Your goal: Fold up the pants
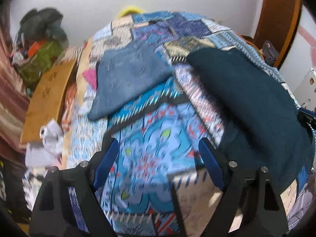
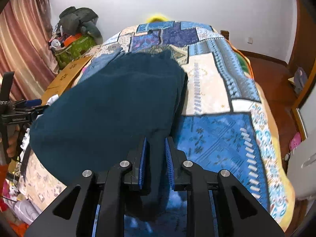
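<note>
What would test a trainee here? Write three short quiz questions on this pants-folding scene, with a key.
1. True or false: the right hand-held gripper is shut on the dark teal pants.
2. Which lies farther up the patchwork bedspread: A) blue folded garment, B) the teal pants?
3. What is between the left hand-held gripper's fingers?

Key: 1 true; 2 A; 3 nothing, only bedspread beneath.

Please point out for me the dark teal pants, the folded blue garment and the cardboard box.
dark teal pants [image 2: 110, 106]: right wrist view, middle of the cloth.
folded blue garment [image 1: 128, 79]: left wrist view, centre of its top face.
cardboard box [image 1: 45, 96]: left wrist view, its brown top panel.
</note>
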